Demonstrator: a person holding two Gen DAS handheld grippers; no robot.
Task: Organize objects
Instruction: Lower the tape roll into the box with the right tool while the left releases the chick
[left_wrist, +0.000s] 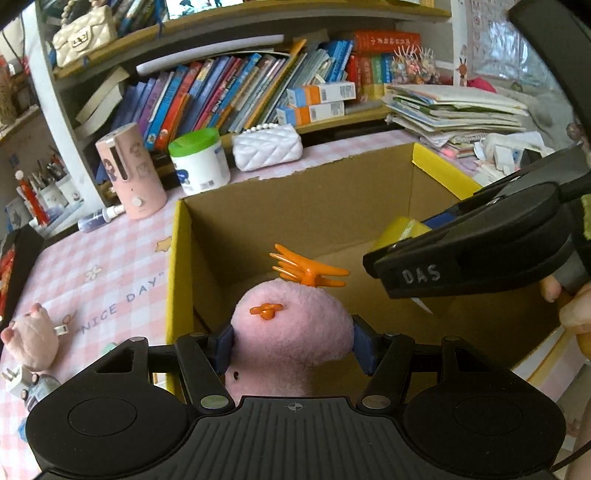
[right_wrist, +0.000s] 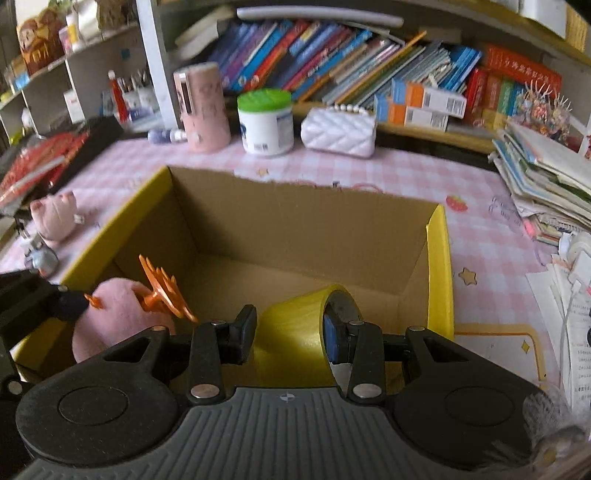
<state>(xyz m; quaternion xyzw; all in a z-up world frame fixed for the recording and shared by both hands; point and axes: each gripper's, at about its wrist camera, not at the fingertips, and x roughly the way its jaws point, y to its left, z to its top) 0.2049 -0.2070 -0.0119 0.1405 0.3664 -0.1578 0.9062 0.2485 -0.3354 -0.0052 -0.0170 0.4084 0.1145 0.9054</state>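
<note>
Plush toy (left_wrist: 291, 332), pink with an orange comb (left_wrist: 308, 267) on top, sits clamped between my left gripper's (left_wrist: 293, 341) fingers, held over the near-left corner of the cardboard box (left_wrist: 295, 206). From the left wrist, the box floor lies straight ahead and below the toy, so I judge a lowering and release is all that remains. My right gripper (left_wrist: 406, 273) reaches in from the box's right side.

From the right wrist, my right gripper (right_wrist: 290, 332) has its fingers closed across the wall of the yellow tape roll (right_wrist: 295, 332), one inside the core, one outside, over the box's (right_wrist: 295, 221) near-right part. The plush toy (right_wrist: 118, 317) hangs at the box's left wall (right_wrist: 110, 206), apart from the roll.
</note>
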